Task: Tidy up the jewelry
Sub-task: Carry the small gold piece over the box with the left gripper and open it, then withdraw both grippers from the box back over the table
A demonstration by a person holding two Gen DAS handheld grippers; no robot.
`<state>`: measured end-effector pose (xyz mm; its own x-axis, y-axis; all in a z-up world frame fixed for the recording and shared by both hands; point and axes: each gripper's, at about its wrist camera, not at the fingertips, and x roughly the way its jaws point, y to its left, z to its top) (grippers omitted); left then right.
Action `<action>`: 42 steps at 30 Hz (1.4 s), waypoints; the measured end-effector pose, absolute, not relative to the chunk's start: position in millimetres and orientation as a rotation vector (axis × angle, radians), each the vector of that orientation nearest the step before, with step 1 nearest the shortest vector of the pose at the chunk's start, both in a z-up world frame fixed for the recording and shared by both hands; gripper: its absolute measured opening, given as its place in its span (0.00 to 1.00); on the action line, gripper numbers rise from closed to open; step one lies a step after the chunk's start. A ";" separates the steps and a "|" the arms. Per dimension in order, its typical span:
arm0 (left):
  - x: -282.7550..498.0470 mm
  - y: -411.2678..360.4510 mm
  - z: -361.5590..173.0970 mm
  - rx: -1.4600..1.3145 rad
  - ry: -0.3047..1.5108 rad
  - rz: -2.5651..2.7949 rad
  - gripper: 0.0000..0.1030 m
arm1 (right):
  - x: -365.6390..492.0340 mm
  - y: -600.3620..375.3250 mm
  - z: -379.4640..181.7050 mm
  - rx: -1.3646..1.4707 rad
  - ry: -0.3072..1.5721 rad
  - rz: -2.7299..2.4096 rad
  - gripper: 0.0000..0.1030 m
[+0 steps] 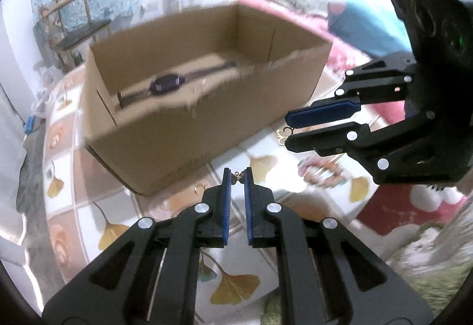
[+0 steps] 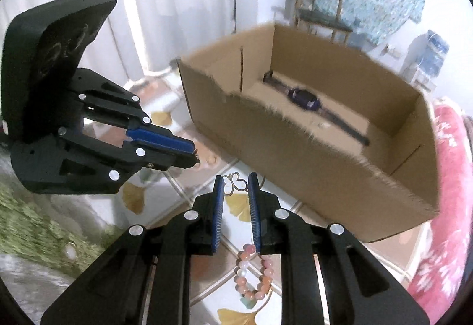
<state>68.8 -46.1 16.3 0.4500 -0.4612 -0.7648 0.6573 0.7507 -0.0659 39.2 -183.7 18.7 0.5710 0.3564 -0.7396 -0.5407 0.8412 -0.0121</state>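
The bead bracelet (image 2: pixel 253 274) lies on the counter (image 1: pixel 236 280) beneath the right gripper (image 2: pixel 235 181), whose jaws pinch a gold earring (image 2: pixel 235 183). The left gripper (image 1: pixel 237 175) pinches another small earring (image 1: pixel 237 176). Beyond, only a watch (image 2: pixel 304 98) sits inside the cardboard box (image 2: pixel 310 153); most remains.

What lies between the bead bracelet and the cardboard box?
In the right wrist view, only patterned tablecloth separates the bracelet and box; the gold butterfly charm hangs above.

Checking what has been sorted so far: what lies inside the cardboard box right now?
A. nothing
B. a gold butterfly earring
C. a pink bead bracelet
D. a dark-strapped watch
D: a watch with a dark strap lies flat on the floor of the cardboard box; the bead bracelet is on the table outside it.
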 end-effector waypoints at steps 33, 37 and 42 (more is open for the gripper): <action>264.1 -120.0 30.0 -0.043 1.162 -0.809 0.10 | 233.8 -273.2 25.5 -0.033 1.044 0.402 0.17; 263.4 -116.9 34.9 -0.048 1.151 -0.806 0.10 | 228.6 -279.9 32.2 -0.006 1.021 0.384 0.17; 257.0 -108.2 45.9 -0.064 1.120 -0.793 0.10 | 217.3 -292.5 47.1 0.050 0.975 0.372 0.17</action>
